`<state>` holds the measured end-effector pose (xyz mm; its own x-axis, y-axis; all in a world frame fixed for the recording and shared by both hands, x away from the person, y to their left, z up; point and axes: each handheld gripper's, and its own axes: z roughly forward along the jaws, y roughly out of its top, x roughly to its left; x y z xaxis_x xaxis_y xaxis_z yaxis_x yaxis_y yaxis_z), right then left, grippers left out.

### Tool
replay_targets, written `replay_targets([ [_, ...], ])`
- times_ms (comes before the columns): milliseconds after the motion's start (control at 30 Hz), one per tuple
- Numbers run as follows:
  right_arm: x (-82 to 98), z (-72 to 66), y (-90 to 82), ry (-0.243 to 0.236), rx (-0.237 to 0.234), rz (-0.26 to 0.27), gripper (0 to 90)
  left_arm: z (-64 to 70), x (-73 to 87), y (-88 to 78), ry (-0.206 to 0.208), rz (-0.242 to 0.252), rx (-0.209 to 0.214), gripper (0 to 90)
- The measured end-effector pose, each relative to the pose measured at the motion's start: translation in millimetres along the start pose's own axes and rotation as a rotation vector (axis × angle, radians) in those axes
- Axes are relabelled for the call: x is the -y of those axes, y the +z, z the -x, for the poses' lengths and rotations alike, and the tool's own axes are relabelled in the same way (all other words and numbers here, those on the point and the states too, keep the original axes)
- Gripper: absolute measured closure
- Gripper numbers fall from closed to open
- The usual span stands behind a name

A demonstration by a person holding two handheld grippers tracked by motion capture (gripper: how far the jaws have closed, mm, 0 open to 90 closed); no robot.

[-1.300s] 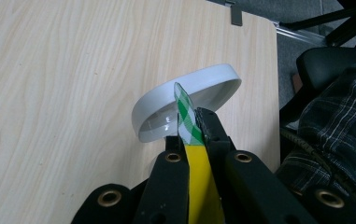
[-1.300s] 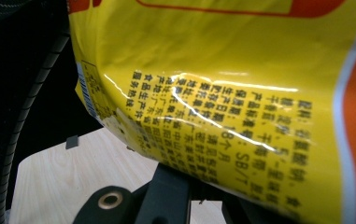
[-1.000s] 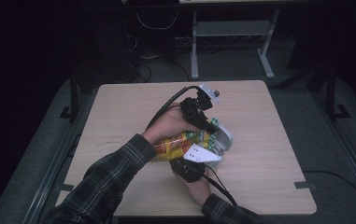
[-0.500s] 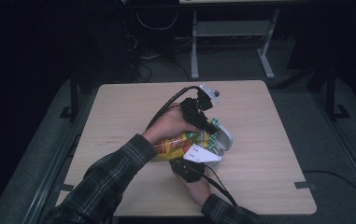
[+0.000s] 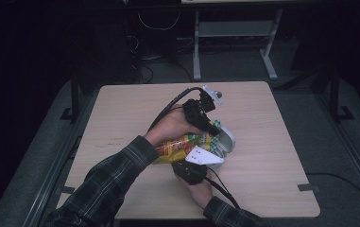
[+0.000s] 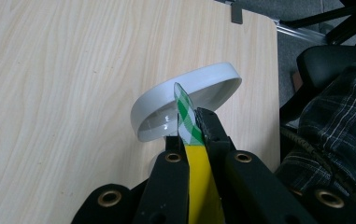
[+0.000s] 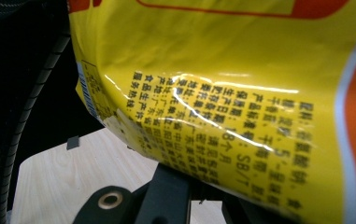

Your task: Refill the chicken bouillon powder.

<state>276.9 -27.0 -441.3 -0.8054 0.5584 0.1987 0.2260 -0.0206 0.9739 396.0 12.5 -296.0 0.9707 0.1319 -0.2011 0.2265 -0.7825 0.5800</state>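
Yellow snack bag (image 5: 180, 146) held above table centre, over white bowl (image 5: 225, 140). Left gripper (image 6: 190, 125) clamped on bag's green-checked edge. Right gripper (image 5: 194, 166) closed, apparently on bag's lower part; bag blocks its jaws in own view. Pale wood table (image 5: 121, 109), dark floor (image 5: 329, 123), metal desk legs (image 5: 196, 47) behind.

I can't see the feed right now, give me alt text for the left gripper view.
The left gripper has its black fingers shut on the flat green-and-white checked end of a yellow snack bag, held edge-on. Just beyond it a shallow white bowl rests on the light wooden table, tipped up on its side. A plaid sleeve shows at the right.
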Motion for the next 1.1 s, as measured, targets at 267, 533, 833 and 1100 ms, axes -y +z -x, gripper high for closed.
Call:
replay_targets([
  [267, 0.0, -0.1, 0.0, 0.001, -0.001, 0.0, 89.8, 0.5, -0.1, 0.8, -0.006, 0.003, 0.004, 89.6],
  [533, -0.1, 0.2, 0.2, 0.005, -0.002, 0.001, 89.9, -0.4, -0.9, 1.0, 0.002, -0.01, 0.0, 89.5],
  [833, -0.4, 0.5, 0.1, 0.011, -0.005, 0.002, 89.9, -0.2, -1.5, 1.8, -0.004, -0.011, -0.002, 89.5],
  [1100, -1.3, 1.2, 0.1, 0.019, -0.01, 0.01, 89.9, 0.1, -3.5, 2.5, -0.002, -0.015, -0.008, 89.5],
])
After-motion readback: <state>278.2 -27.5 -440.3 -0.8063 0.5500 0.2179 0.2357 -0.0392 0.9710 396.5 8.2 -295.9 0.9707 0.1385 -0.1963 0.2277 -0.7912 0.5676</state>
